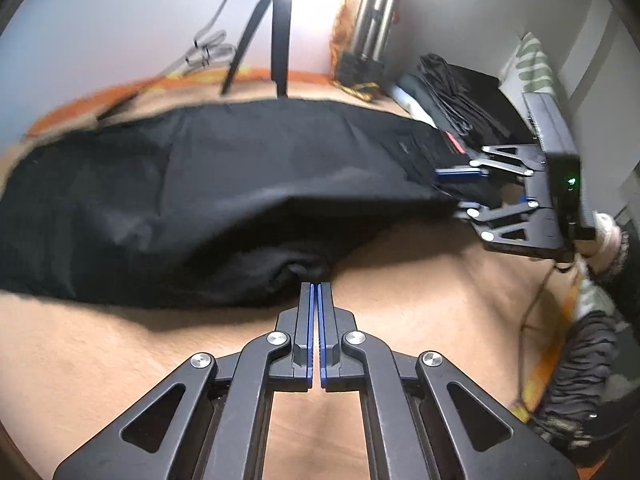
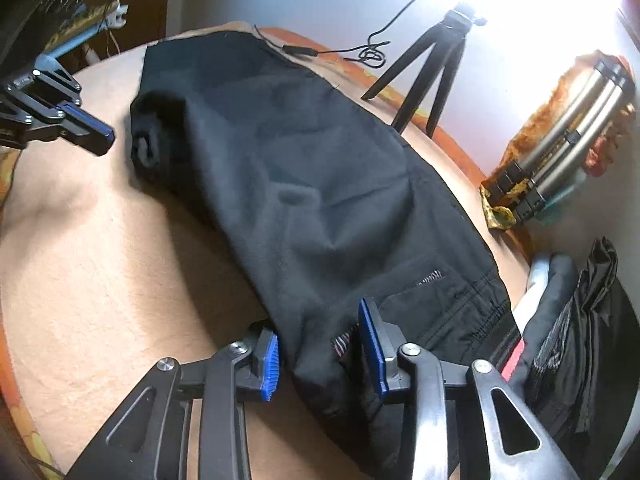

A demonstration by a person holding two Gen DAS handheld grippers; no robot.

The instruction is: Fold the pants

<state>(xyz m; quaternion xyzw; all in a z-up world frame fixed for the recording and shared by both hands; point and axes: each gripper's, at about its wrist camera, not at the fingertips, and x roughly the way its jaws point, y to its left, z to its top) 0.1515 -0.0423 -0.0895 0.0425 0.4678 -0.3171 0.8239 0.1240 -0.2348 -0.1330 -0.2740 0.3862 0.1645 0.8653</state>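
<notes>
Here, a tan blanket-covered surface [image 1: 420, 280] fills most of both views; I cannot tell whether it is a bed or a table. On it lie black pants [image 1: 224, 184], folded lengthwise into one long band. In the left wrist view the band runs left to right, its waist end toward the right gripper [image 1: 458, 188] at the right. In the right wrist view the same pants [image 2: 320, 184] run from the near right to the far left: the elastic waistband and a pocket opening are close to the camera, and the leg ends lie at the far edge of the surface.

Only the right wrist view shows the waistband stitching, and a bunched lump of cloth on the pants' left edge. Only the left wrist view shows the person's sleeved arm [image 1: 580, 368] at the right. A black tripod [image 2: 428, 68] stands beyond the pants in both views. Folded dark clothes [image 2: 576, 340] are piled to the right of the waist.

The right gripper [image 2: 324, 352] has its jaws wide apart, with the waist end of the pants lying between the blue pads [image 2: 370, 340]; nothing is pinched. The left gripper [image 1: 316, 292] has its jaws drawn nearly together, holding nothing, tips just at the pants' near edge. From the right wrist view the left gripper [image 2: 102, 136] appears just beside that lump, apart from it.
</notes>
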